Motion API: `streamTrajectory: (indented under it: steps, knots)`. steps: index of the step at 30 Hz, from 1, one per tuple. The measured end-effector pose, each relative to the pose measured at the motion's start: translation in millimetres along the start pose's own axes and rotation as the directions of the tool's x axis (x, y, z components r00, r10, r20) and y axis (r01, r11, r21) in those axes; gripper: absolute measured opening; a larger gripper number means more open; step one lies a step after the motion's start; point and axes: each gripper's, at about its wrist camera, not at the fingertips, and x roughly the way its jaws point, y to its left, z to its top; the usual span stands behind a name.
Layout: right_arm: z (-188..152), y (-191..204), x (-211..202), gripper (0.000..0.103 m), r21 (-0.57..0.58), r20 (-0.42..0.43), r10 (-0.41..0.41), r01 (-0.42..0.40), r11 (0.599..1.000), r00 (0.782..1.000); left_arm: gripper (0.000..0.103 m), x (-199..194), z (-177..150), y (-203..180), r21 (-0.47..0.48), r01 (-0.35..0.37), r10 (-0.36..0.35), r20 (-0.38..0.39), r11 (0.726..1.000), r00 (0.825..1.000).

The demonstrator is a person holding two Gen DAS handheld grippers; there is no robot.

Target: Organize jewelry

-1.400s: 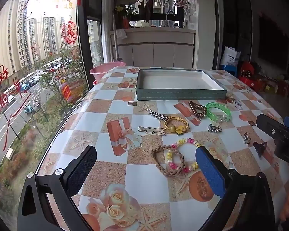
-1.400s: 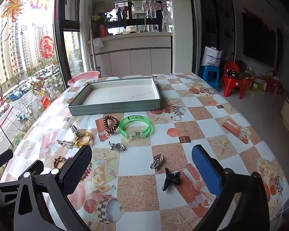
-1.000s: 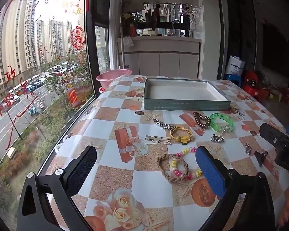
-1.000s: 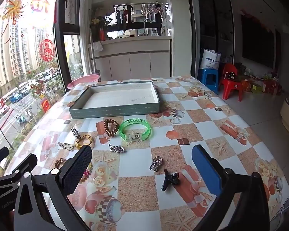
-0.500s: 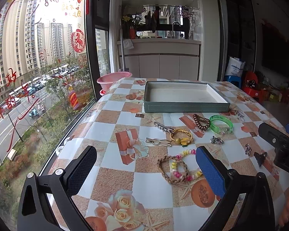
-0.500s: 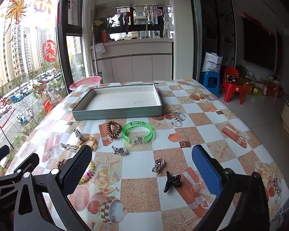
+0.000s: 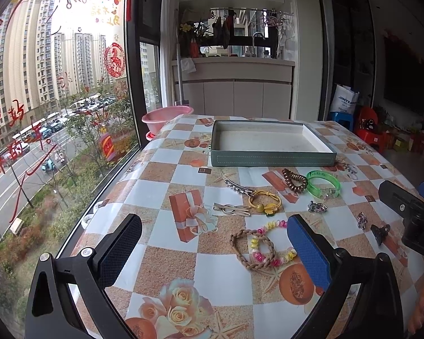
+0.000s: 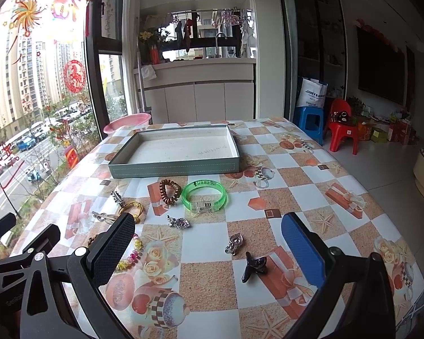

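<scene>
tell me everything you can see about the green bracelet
The green bracelet is a translucent, bright green bangle that looks like plastic, with dark print on its far side and a clear clasp block with metal bits at its near side. It lies flat on the patterned tablecloth, just in front of the grey tray, beside the brown coil hair tie, seemingly not touching it. Neither gripper holds it.
</scene>
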Motion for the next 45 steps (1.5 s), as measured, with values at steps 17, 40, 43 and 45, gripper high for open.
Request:
streamTrajectory:
  steps: [17,40,43,45]
  knots:
    - [-0.1,0.4,-0.8,0.103,0.0,0.001,0.0,0.0,1.0,1.0,0.103,0.2,-0.4,0.3,-0.001,0.002,-0.002,-0.005,1.0,1.0]
    - [-0.5,1.3,-2.3,0.103,0.002,0.002,0.001,-0.001,1.0,1.0,0.103,0.5,-0.6,0.7,-0.002,0.003,-0.003,-0.006,1.0,1.0]
    - [-1.2,1.0,-2.0,0.103,0.002,0.002,0.0,0.0,1.0,1.0,0.103,0.0,-1.8,1.5,-0.005,0.004,-0.004,-0.01,1.0,1.0]
    - [-1.4,0.9,-1.9,0.103,0.002,0.003,0.001,-0.001,1.0,1.0,0.103,0.6,-2.2,1.7,-0.006,0.004,-0.004,-0.012,1.0,1.0]
